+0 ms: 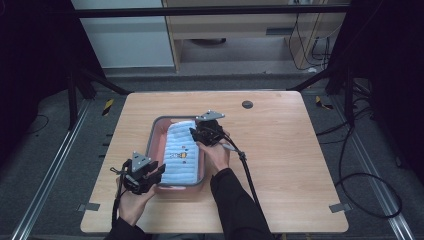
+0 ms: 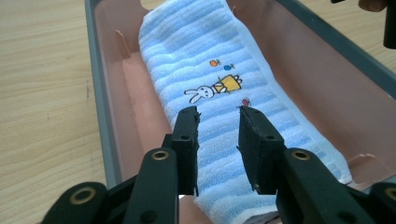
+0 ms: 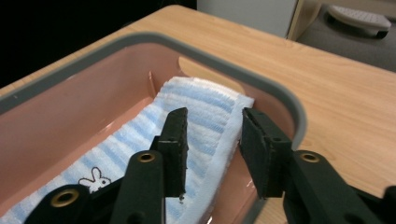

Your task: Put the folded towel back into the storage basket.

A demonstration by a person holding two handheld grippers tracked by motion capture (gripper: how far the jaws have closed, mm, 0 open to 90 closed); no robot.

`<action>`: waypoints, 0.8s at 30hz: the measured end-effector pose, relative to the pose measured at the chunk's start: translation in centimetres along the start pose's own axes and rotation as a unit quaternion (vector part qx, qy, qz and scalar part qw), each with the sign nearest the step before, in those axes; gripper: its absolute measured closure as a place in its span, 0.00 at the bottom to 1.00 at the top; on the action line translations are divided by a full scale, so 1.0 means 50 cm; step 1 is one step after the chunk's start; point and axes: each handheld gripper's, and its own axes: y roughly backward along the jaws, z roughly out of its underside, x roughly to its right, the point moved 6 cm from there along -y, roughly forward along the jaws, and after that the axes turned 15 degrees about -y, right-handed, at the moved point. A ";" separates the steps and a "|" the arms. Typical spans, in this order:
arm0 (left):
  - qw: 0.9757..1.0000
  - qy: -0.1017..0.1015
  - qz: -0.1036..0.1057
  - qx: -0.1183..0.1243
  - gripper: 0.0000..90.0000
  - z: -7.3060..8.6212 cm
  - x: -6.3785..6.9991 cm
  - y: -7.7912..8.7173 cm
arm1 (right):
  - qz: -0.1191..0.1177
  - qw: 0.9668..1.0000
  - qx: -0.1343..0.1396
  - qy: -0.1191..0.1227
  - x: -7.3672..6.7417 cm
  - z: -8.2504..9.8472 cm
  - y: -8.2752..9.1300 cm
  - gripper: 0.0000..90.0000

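towel (image 1: pixel 182 152) flat in pink tray (image 1: pixel 151 145), long axis spans tong to tong | left gripper (image 2: pixel 218 116) spread over near end | right gripper (image 3: pixel 212 122) spread over far end | equally near

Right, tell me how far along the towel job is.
Done: the folded blue striped towel lies flat inside the pink tray. In hand: nothing; the left gripper and right gripper stand open just above the towel's two ends, gripping nothing. Left: probably only pulling both hands clear.
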 end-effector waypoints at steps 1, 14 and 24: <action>1.000 0.001 0.001 0.004 0.73 -0.002 -0.002 0.004 | -0.001 1.000 0.007 -0.001 0.001 -0.004 0.007 0.65; 0.999 0.001 -0.004 0.047 0.56 -0.010 -0.034 0.036 | 0.007 0.998 0.056 -0.011 0.068 -0.030 0.120 0.39; 0.998 -0.007 -0.003 0.058 0.49 -0.008 -0.047 0.044 | 0.021 0.997 0.074 -0.026 0.133 -0.016 0.205 0.31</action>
